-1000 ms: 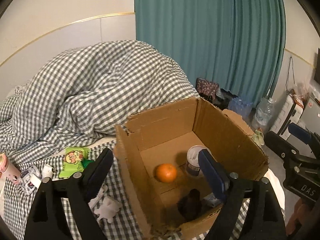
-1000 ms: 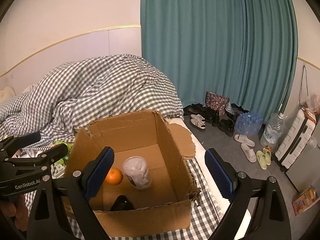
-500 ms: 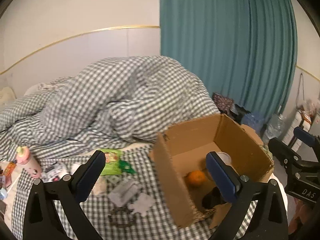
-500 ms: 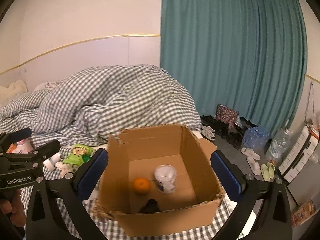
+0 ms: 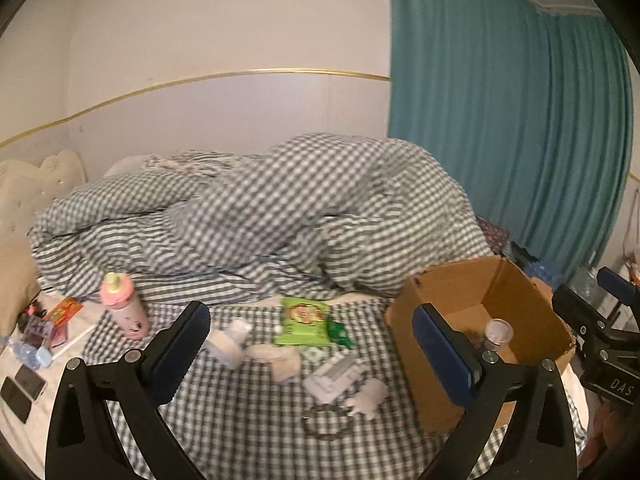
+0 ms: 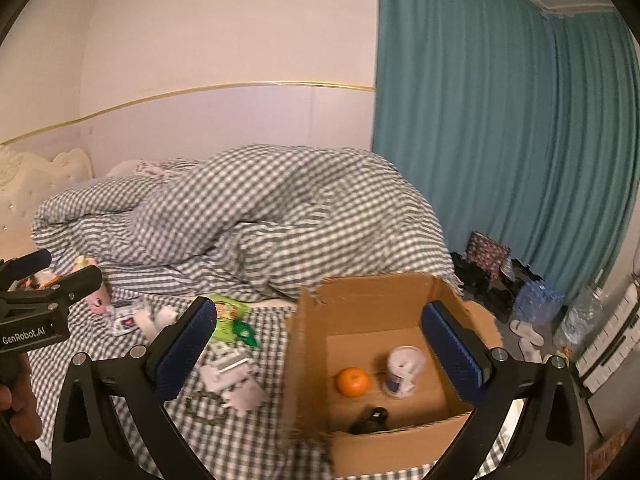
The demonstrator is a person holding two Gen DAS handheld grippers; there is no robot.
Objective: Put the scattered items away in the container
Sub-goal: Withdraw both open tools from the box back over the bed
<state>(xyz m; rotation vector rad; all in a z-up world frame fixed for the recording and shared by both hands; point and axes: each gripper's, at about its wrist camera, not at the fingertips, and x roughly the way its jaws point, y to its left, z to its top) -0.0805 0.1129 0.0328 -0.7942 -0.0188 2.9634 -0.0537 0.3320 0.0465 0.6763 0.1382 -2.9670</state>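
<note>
An open cardboard box (image 6: 384,292) stands on the checked bed sheet. Inside it lie an orange (image 6: 353,381), a white jar (image 6: 402,364) and a small dark object (image 6: 370,420). Left of the box (image 5: 440,300) the sheet is strewn with a green snack packet (image 5: 305,321), a pink bottle (image 5: 124,306), white wrappers (image 5: 332,376), a tissue (image 5: 286,360) and a dark wire loop (image 5: 324,426). My left gripper (image 5: 311,320) hangs open above these items, holding nothing. My right gripper (image 6: 318,308) is open and empty above the box's left wall.
A heaped checked duvet (image 5: 300,208) fills the back of the bed. Phones (image 5: 24,384) and an orange packet (image 5: 64,310) lie at the far left. A teal curtain (image 6: 500,120) hangs on the right, with shoes and water bottles (image 6: 536,300) on the floor below it.
Both grippers have pulled back and risen from the box, which now looks smaller and lower. The scattered items on the sheet have come into view. Both jaws opened a little wider.
</note>
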